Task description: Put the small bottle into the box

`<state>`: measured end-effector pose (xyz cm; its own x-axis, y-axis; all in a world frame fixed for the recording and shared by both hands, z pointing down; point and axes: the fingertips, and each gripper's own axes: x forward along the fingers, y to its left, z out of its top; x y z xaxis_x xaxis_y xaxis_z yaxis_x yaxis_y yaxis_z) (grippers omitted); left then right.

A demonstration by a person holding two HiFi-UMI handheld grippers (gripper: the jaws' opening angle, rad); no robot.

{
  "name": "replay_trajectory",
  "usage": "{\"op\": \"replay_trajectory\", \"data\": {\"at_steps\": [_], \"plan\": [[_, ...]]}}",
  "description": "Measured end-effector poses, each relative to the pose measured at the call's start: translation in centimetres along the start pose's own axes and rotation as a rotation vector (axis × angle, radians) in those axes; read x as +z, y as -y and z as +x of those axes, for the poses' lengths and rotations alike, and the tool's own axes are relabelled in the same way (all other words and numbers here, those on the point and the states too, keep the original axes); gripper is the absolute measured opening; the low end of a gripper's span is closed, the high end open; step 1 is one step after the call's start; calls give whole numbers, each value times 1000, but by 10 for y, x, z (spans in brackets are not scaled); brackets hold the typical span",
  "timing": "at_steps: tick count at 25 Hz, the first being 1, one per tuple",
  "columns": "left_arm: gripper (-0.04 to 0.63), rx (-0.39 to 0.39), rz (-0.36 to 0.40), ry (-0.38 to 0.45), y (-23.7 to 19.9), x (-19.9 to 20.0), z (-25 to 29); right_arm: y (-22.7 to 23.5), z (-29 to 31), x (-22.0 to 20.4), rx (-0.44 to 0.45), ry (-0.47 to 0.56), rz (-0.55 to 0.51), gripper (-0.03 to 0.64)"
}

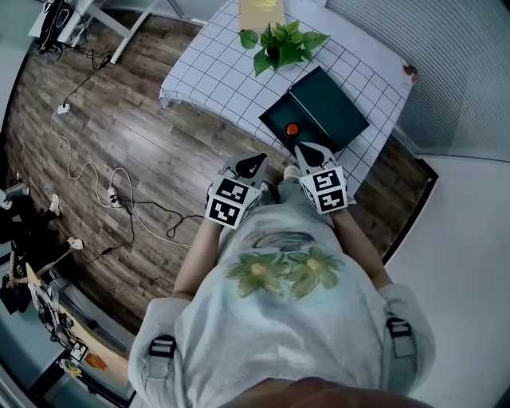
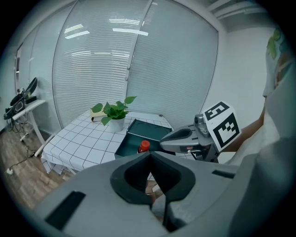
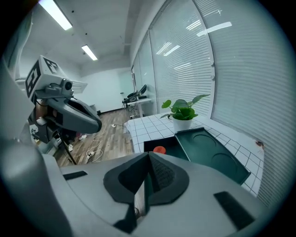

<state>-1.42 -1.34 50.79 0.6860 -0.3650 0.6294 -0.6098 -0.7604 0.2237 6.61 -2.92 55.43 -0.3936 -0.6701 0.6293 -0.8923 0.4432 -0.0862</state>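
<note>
The small bottle [image 1: 292,129] with a red cap stands upright inside the dark green box [image 1: 269,121], whose lid [image 1: 331,107] lies open beside it. The left gripper view shows the bottle [image 2: 144,146] in the box [image 2: 129,144], and in the right gripper view the bottle's cap [image 3: 159,150] shows above the right gripper's body. My left gripper [image 1: 255,163] hovers off the table's near edge, shut and empty. My right gripper [image 1: 307,151] hangs just short of the box, its jaws shut on nothing.
A potted plant [image 1: 280,44] and a flat yellowish book [image 1: 261,12] sit further back on the checkered table [image 1: 215,72]. Cables and a power strip [image 1: 111,195] lie on the wooden floor to the left. Blinds cover the wall on the table's right side.
</note>
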Motion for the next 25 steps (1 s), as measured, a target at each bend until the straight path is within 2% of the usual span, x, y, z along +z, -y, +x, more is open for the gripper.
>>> {"op": "replay_trajectory", "data": {"at_steps": [6,25], "plan": [[6,13,-27,9,-3,0,-1,1,-2,-2,-31,-16,-54,8],[6,21,-56,17,1,-2,-2,-6,-1,-9,-13,-49,-52,8]]}}
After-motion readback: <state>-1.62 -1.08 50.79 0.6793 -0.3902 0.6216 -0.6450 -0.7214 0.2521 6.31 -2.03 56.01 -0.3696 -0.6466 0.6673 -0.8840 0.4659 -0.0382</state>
